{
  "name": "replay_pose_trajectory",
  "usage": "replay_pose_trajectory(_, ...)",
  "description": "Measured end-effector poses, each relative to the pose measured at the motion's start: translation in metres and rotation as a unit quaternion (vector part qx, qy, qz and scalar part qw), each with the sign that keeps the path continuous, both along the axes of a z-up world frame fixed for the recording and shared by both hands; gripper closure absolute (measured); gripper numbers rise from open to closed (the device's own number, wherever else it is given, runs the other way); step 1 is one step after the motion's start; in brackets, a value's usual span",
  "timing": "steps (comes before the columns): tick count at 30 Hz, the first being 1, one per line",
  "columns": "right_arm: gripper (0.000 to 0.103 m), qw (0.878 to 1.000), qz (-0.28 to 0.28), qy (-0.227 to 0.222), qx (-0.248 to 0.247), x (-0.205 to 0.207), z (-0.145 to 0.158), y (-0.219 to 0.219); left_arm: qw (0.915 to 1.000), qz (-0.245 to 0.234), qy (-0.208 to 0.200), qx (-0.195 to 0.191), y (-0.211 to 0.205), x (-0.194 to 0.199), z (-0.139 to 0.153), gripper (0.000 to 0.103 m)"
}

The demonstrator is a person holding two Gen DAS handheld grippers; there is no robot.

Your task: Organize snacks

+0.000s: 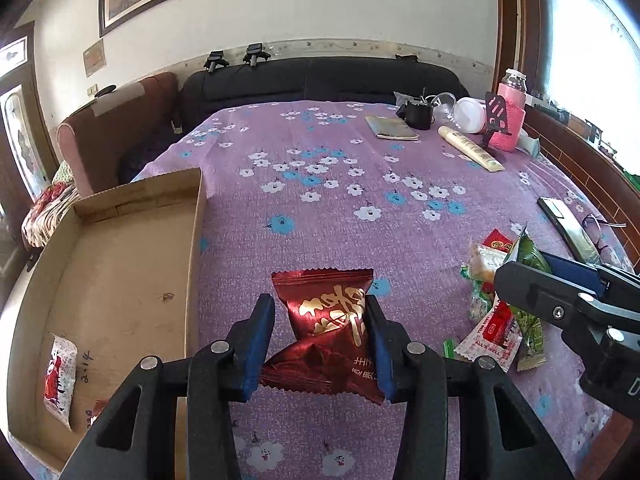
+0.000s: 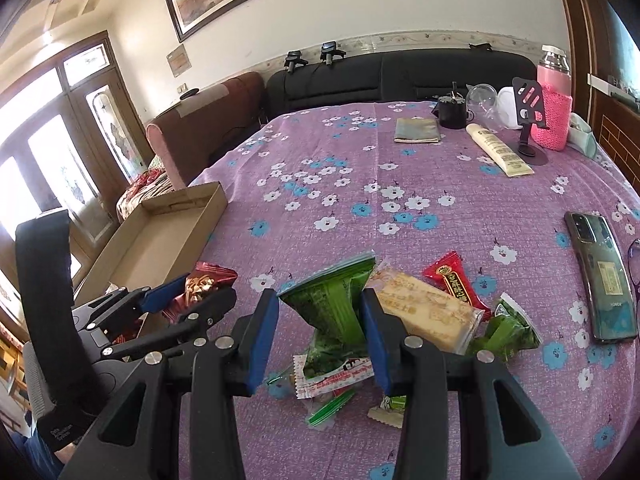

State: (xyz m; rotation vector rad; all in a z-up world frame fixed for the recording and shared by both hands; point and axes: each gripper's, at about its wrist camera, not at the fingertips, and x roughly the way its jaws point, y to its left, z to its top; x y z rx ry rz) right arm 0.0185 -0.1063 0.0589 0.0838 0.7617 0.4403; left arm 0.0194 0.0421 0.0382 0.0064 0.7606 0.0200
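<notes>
Two grips: both grippers are clamped on a snack at once, each wrapper pinched at its waist.
Left gripper (image 1: 320,332): jaws closed on the dark red packet (image 1: 326,328), which sits at 6 o'clock in the left wrist view, just beside the box wall.
Right gripper (image 2: 320,332): jaws closed on the green packet (image 2: 336,304), at 6 o'clock in its own view, over the loose snack pile (image 2: 432,312).
Step in hand: judged as pick done, carry not yet begun.
Next move: lift the red packet clear of the wall and swing it toward 9 o'clock into the cardboard box (image 1: 120,280); the green one follows.
Box contents: one white-and-red packet (image 1: 60,380) lies at 8 o'clock on its floor.
In the way: the box's near wall; the two grippers are close, so crossing paths risks a knock.
Mid-table, 3 o'clock: a phone (image 2: 602,276) and glasses (image 1: 604,236), near the pile.
Far, 1 o'clock: cream tube (image 2: 498,150), black phone stand (image 2: 530,120), pink-sleeved bottle (image 2: 554,108), notebook (image 2: 418,130).
</notes>
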Motion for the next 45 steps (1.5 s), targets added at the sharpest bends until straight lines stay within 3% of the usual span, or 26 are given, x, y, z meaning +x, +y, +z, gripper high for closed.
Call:
replay_pose_trajectory(18, 0.062, 1.000, -0.007, 0.017, 0.004, 0.005, -0.005, -0.002, 0.9987, 0.011, -0.044, 0.024, -0.003, -0.009, 0.009, 0.056)
replay_pose_trajectory(28, 0.062, 1.000, -0.015, 0.018, -0.007, 0.008, -0.009, -0.002, 0.9984, 0.012, -0.047, 0.028, -0.004, -0.009, 0.010, 0.056)
replay_pose_trajectory(45, 0.062, 0.998, -0.026, -0.024, -0.042, -0.002, -0.003, 0.006, 0.9970, 0.020, -0.073, 0.016, -0.001, -0.017, 0.018, 0.056)
